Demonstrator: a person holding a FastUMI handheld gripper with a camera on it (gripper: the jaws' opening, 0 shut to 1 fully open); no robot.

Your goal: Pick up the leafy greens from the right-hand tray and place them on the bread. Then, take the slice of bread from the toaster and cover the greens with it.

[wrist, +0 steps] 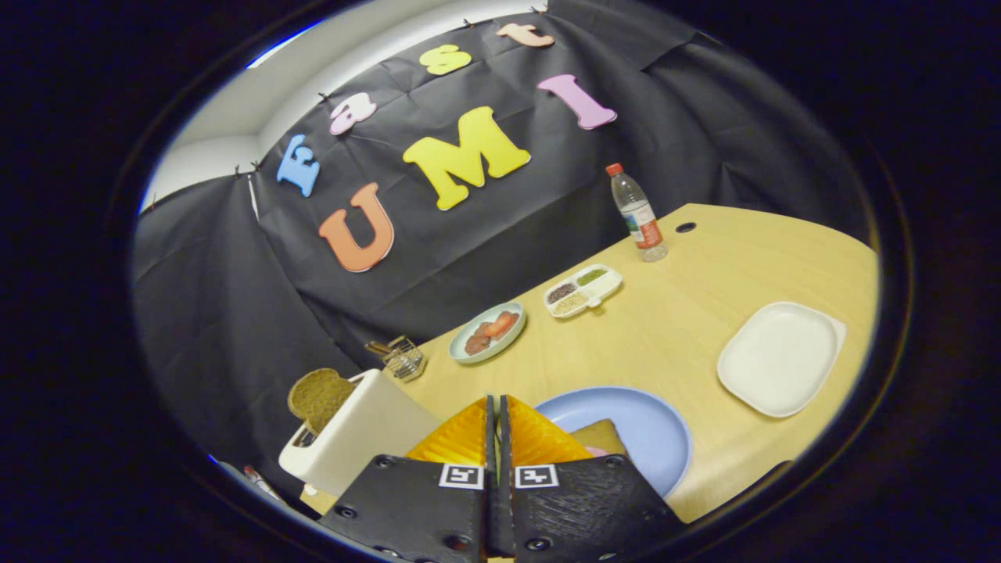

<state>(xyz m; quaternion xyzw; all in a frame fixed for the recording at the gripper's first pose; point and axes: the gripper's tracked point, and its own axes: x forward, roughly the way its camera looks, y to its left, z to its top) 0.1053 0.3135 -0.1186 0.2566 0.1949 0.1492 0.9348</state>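
My gripper [497, 414] is shut, its fingers pressed together with nothing showing between the tips. It hovers above the near side of a blue plate [649, 426]. A brown slice of bread [600, 435] lies on that plate, partly hidden behind the right finger, with a bit of pink beside it. To the left of the fingers stands a white toaster [356, 442] with a brown bread slice [319, 397] sticking up out of its slot. Beyond the plate to the right, the white tray [780, 356] lies bare. No leafy greens are in sight.
On the wooden table [688, 313] beyond the fingers are a pale green plate with red slices [488, 331], a white divided dish of seeds [583, 290], a small wire holder [403, 357] and a plastic bottle [639, 213] near the cloth wall.
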